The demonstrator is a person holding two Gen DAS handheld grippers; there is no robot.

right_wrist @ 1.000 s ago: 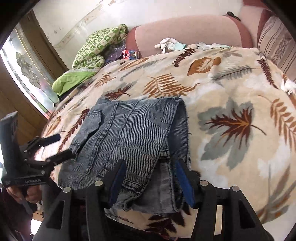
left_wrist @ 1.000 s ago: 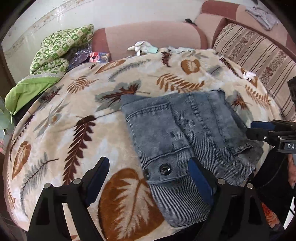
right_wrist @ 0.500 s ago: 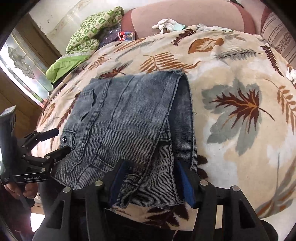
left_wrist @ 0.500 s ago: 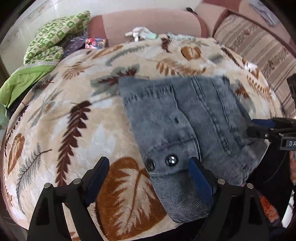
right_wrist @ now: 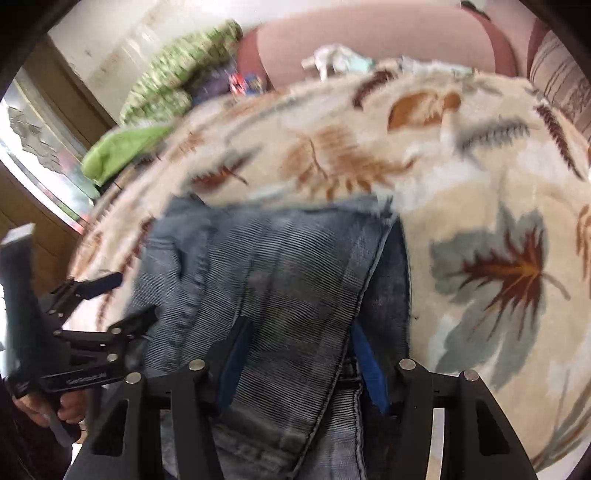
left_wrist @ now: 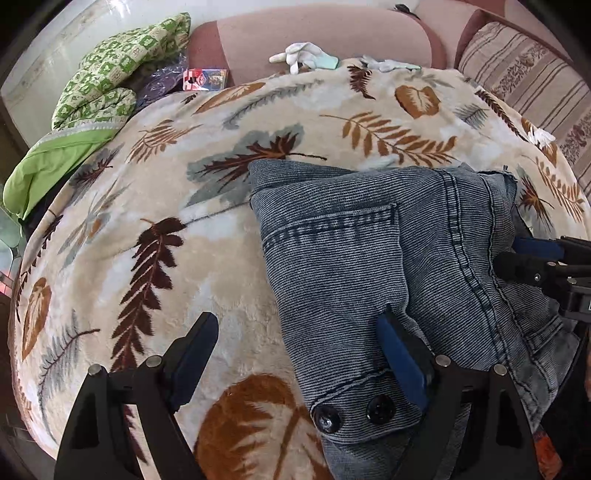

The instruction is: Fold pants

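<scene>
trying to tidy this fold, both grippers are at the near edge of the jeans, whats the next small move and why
Probably close the left gripper on the waistband by the buttons: it is open, with only its right finger on the jeans, while the right gripper already straddles the folded near edge.

The pants lie folded on the blanket, ahead of both sets of jaws. In the left wrist view they sit before and right of the jaws, with the right jaw over the waistband, the two buttons between the jaws, and the left jaw over bare blanket. The right gripper is at the pants' right edge. In the right wrist view, the pants run between the jaws. Behind the blanket are a pillow, a glove and the sofa back.
</scene>
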